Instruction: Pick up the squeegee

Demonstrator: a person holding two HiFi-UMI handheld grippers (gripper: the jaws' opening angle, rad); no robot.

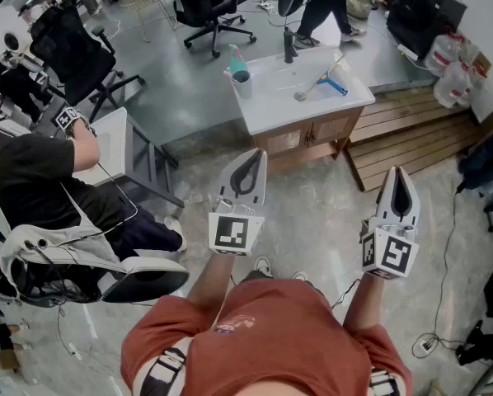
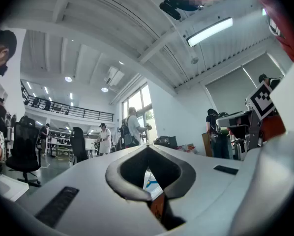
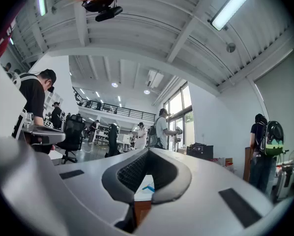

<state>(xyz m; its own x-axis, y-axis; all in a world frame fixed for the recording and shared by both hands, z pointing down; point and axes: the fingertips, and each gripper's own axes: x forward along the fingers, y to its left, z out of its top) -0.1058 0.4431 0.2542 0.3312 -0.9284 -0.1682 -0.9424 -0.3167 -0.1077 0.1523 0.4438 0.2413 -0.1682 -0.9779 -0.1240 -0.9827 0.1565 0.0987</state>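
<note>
The squeegee (image 1: 323, 82), with a blue handle and a pale blade, lies on the right part of a white washbasin top (image 1: 267, 106) far ahead of me. Both grippers are held up near my chest, well short of it, pointing toward the basin. My left gripper (image 1: 248, 157) is shut with nothing in it, its tips meeting (image 2: 148, 147). Level with it to the right, my right gripper (image 1: 399, 176) is also shut and empty (image 3: 148, 151). Through the gap below each pair of jaws, a small blue bit of the squeegee (image 2: 149, 183) (image 3: 147, 187) shows on the white top.
A cup with a toothbrush (image 1: 241, 78) and a black tap (image 1: 288, 48) also stand on the basin. Wooden pallets (image 1: 411, 130) lie to its right. A seated person (image 1: 32, 180), a white table (image 1: 115, 143) and office chairs (image 1: 73, 52) fill the left. Cables trail on the floor.
</note>
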